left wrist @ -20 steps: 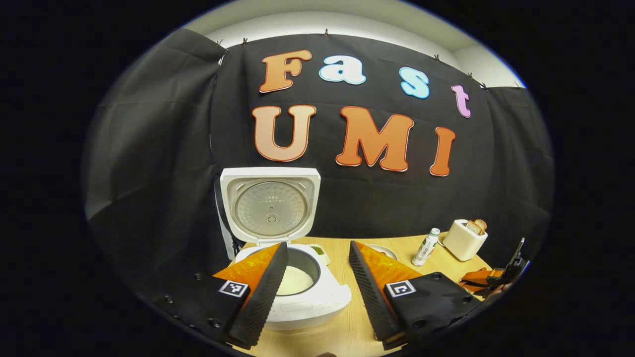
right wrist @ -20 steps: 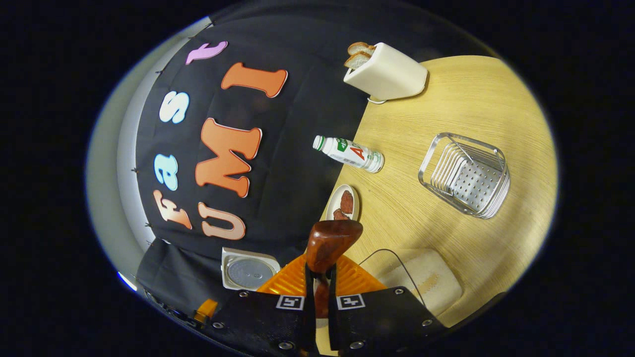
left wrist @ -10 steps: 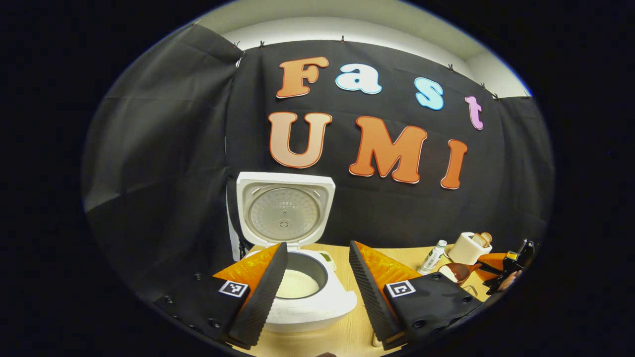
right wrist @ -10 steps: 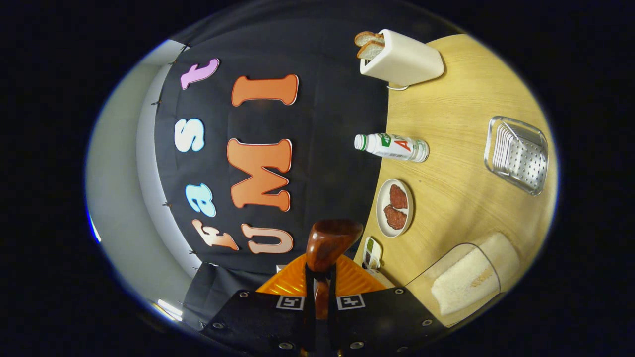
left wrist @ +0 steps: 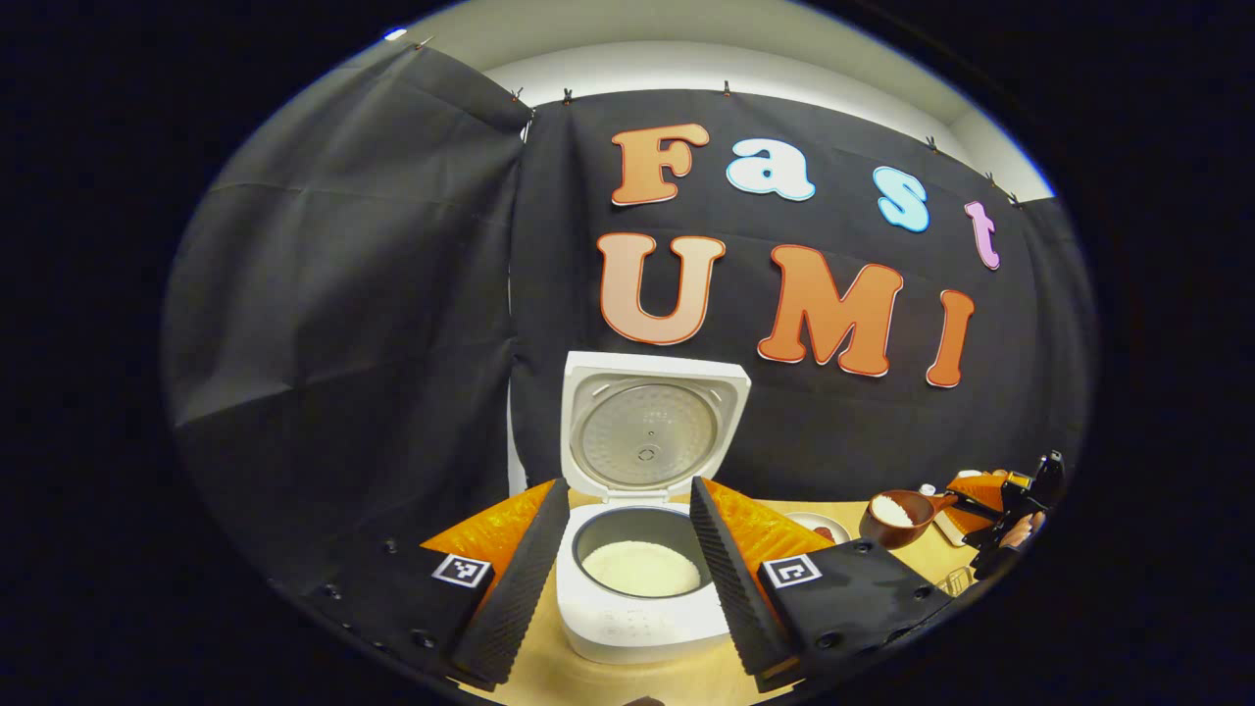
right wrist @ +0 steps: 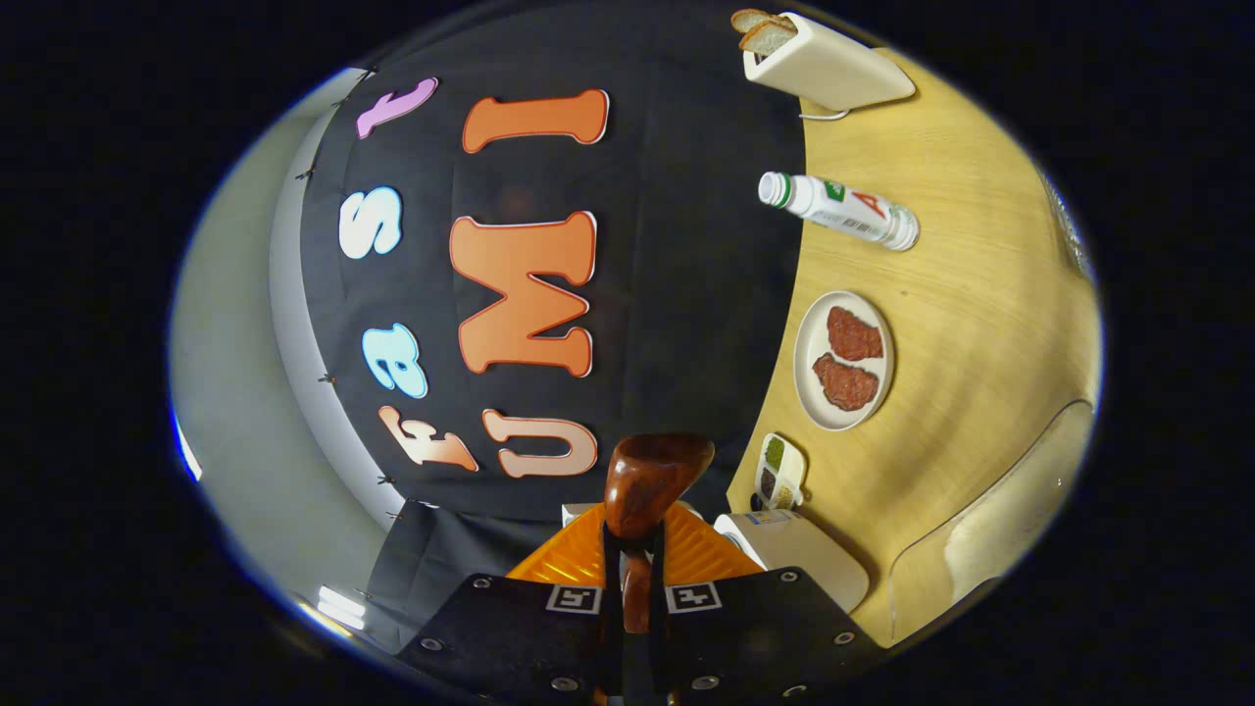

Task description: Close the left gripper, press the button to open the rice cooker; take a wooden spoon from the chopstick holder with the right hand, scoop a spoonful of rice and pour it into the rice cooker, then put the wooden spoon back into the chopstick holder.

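White rice cooker [left wrist: 642,613] standing open on the wooden table, lid [left wrist: 647,431] upright, white rice in the pot. Off to its right, dark wooden spoon [left wrist: 894,517] held level in the air, bowl heaped with rice.

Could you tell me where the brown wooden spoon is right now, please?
In the left gripper view, the brown wooden spoon, loaded with rice, is held by the right gripper, right of the open white rice cooker.
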Demonstrator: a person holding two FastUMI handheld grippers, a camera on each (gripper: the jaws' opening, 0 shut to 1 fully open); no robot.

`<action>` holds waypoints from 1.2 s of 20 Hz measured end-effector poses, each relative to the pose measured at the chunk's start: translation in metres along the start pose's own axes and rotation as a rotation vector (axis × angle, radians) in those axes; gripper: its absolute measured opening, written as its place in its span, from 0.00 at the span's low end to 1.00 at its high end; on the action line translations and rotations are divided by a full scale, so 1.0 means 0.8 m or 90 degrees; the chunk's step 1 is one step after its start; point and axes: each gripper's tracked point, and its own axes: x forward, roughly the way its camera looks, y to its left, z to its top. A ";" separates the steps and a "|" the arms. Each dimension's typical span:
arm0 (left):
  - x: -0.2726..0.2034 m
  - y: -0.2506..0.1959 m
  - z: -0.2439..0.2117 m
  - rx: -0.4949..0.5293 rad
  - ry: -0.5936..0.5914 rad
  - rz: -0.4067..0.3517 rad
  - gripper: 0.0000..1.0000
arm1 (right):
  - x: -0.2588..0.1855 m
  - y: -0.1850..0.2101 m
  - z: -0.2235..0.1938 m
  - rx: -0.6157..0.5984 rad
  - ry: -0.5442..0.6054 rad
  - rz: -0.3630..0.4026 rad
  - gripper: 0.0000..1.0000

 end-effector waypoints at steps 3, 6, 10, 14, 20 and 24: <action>0.000 0.028 0.004 0.009 -0.006 0.020 0.86 | 0.044 0.020 -0.029 -0.015 0.019 0.014 0.10; 0.000 0.058 -0.005 0.003 0.004 0.043 0.86 | 0.084 0.036 -0.063 -0.057 0.041 0.015 0.10; -0.001 0.094 -0.018 -0.006 0.019 0.066 0.86 | 0.125 0.034 -0.096 -0.160 0.046 -0.027 0.10; 0.001 0.122 -0.037 -0.003 0.040 0.077 0.86 | 0.165 0.032 -0.129 -0.259 0.057 -0.061 0.10; -0.001 0.176 -0.063 -0.044 0.072 0.118 0.86 | 0.210 0.017 -0.169 -0.445 0.069 -0.115 0.10; -0.002 0.208 -0.071 -0.012 0.076 0.150 0.87 | 0.225 0.013 -0.191 -0.527 0.096 -0.125 0.10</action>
